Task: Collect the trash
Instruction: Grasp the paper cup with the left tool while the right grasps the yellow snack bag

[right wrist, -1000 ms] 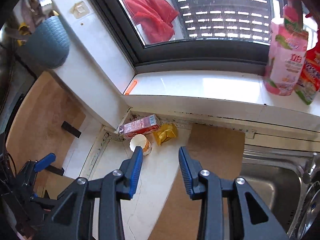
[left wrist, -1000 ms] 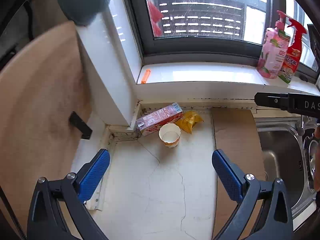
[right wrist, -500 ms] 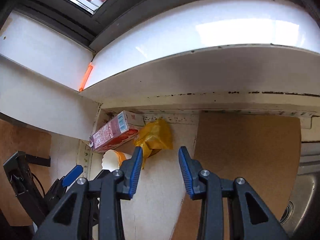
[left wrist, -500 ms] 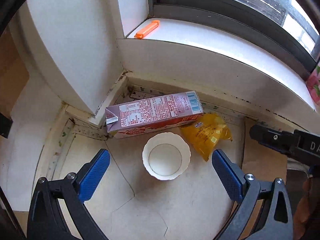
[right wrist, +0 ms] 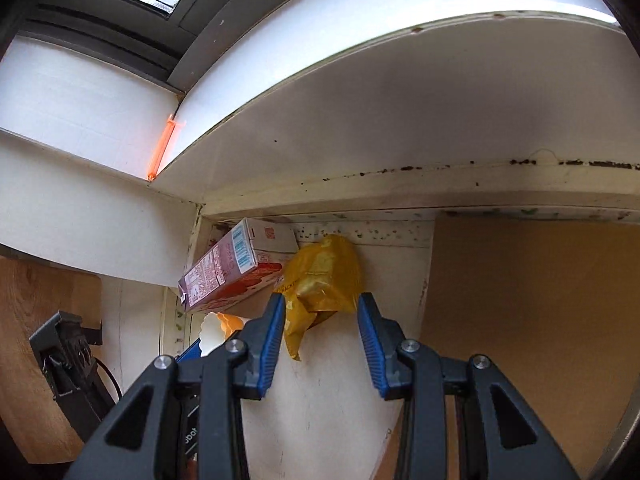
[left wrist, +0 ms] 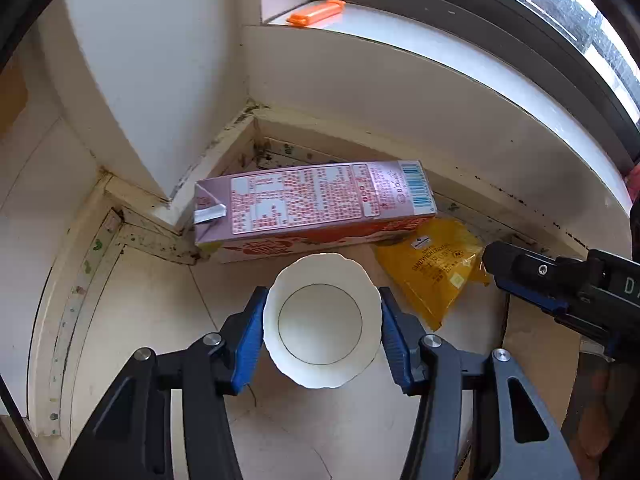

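Observation:
A white paper cup (left wrist: 320, 320) stands upright on the cracked white counter (left wrist: 152, 320). My left gripper (left wrist: 322, 312) straddles it, its jaws closing with the blue pads (left wrist: 250, 340) against the cup's rim on both sides. Just behind the cup lies a pink milk carton (left wrist: 312, 204) on its side in the corner. A crumpled yellow wrapper (right wrist: 320, 276) lies to the carton's right. My right gripper (right wrist: 320, 312) hangs over it, partly open, the wrapper's near end between its fingertips but not squeezed. The cup (right wrist: 214, 330) and carton (right wrist: 228, 276) also show in the right wrist view.
A white windowsill ledge (left wrist: 440, 92) overhangs the corner, with an orange clip-like item (left wrist: 316, 14) on it. A wall pillar (left wrist: 160, 80) closes the left side. A brown wooden board (right wrist: 540, 320) lies on the counter to the right.
Both grippers came down close to the trash in the corner. The left jaws went from wide open to closed around the paper cup. The right jaws kept their width.

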